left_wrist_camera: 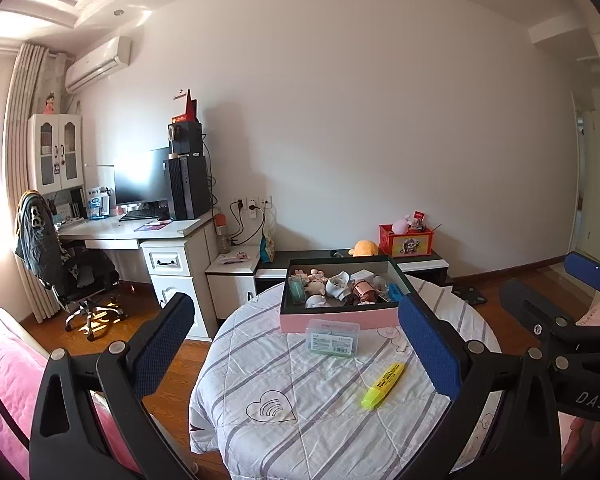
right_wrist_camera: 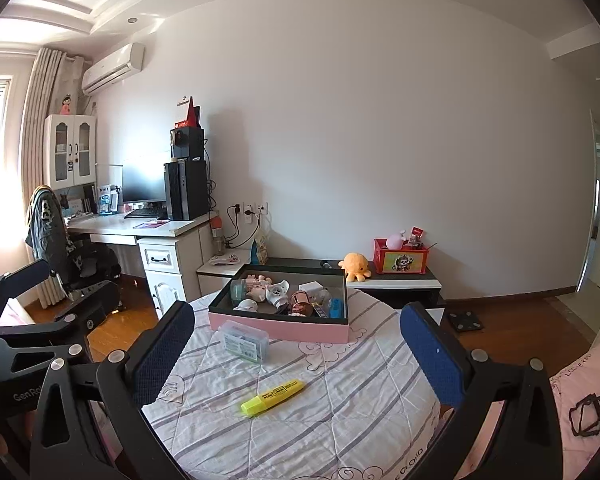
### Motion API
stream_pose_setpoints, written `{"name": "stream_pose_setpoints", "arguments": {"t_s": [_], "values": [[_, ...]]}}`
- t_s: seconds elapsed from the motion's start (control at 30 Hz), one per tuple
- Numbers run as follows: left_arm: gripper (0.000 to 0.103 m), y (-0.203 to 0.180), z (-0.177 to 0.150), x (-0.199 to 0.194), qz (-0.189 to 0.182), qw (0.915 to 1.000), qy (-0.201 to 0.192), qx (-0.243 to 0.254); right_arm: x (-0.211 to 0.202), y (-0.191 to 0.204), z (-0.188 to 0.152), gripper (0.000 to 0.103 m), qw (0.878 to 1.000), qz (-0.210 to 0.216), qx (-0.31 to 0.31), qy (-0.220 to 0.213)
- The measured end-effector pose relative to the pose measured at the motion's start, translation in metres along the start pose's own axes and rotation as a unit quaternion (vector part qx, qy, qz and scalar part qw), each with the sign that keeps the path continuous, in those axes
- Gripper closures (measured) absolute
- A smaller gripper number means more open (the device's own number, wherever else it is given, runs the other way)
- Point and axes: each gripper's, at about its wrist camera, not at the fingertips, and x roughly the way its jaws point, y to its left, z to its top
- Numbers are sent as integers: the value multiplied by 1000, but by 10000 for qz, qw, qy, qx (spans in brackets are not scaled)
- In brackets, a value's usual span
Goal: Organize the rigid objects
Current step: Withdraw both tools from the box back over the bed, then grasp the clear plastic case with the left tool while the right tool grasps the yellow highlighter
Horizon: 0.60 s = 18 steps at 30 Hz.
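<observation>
Lying between both spread, empty tongs (left_wrist_camera: 296, 344) (right_wrist_camera: 296, 344), the yellow highlighter (left_wrist_camera: 382, 385) rests near the pink box (left_wrist_camera: 340, 318).

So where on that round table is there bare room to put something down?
Bare cloth lies around the yellow highlighter, and right of the clear plastic case in front of the pink box. The box itself is crowded with trinkets.

A round surface (left_wrist_camera: 260, 364) covered by a white quilted cloth with grey stripes carries three things. A pink-sided box (left_wrist_camera: 340, 318) with a dark inside, full of small toys, sits at the far side. Just in front lies a clear plastic case (left_wrist_camera: 332, 339). Nearer, apart from both, lies a yellow highlighter (left_wrist_camera: 382, 385).
</observation>
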Motion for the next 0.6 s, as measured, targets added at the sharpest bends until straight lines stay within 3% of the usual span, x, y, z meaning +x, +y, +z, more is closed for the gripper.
{"name": "stream_pose_setpoints", "arguments": {"t_s": [0.3, 0.6], "values": [[0, 0, -3, 11, -29, 9999, 130, 38, 12, -3, -6, 0, 9999, -2, 26, 145], [0, 2, -35, 65, -204, 9965, 807, 116, 57, -6, -32, 0, 9976, 72, 60, 681]]}}
